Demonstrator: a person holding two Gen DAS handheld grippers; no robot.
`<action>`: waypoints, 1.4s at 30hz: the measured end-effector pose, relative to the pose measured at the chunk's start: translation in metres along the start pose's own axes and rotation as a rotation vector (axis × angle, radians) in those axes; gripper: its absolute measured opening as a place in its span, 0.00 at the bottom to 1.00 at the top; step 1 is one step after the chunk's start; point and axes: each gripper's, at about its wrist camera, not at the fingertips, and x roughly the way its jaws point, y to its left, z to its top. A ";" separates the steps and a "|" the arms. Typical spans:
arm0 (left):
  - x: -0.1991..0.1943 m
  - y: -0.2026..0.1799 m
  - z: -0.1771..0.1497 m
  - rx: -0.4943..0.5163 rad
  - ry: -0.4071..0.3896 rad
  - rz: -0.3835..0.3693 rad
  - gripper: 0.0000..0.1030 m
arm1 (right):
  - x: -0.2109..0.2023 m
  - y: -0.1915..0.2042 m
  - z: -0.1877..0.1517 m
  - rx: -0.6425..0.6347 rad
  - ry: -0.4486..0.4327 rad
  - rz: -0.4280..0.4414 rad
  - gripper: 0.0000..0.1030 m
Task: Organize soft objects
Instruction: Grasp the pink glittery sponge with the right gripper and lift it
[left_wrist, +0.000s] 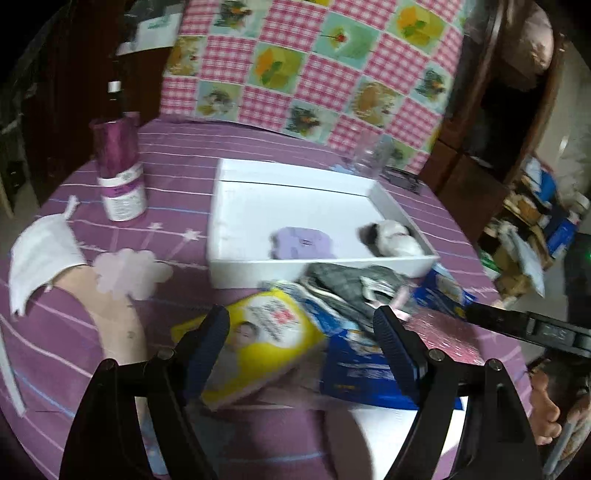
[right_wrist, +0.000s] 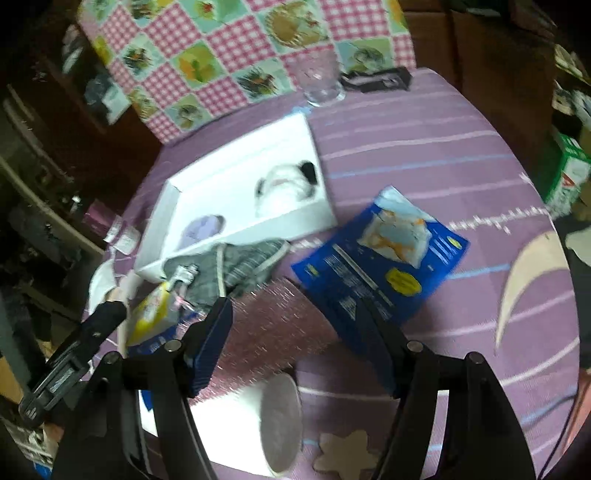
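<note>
A white box (left_wrist: 317, 266) on the purple table holds a lilac soft item (left_wrist: 303, 245) and a white-and-black plush (left_wrist: 391, 238). A grey cloth (left_wrist: 343, 284) lies just in front of the box. My left gripper (left_wrist: 301, 317) is open above a yellow tissue pack (left_wrist: 266, 332) and a blue pack (left_wrist: 354, 369). In the right wrist view my right gripper (right_wrist: 295, 308) is open over a pink glittery roll (right_wrist: 273, 325) lying on its side; its pads do not press it. Beyond it are the grey cloth (right_wrist: 240, 266), another blue pack (right_wrist: 384, 266) and the box (right_wrist: 236, 229).
A purple canister (left_wrist: 118, 173) and a white face mask (left_wrist: 40, 254) sit at the left. A clear glass (right_wrist: 321, 81) and a black object (right_wrist: 376, 79) stand at the table's far edge, before a checked cloth (left_wrist: 314, 66). A white sheet (left_wrist: 388, 435) lies near me.
</note>
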 end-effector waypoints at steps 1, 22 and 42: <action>0.000 -0.005 -0.001 0.020 -0.002 -0.007 0.78 | 0.000 -0.001 -0.001 0.010 0.009 0.008 0.68; 0.001 -0.028 -0.009 0.125 -0.050 0.053 0.78 | 0.018 -0.022 -0.007 0.198 0.124 0.182 0.49; 0.000 -0.029 -0.010 0.129 -0.054 0.059 0.78 | -0.009 -0.024 0.001 0.191 -0.077 0.284 0.16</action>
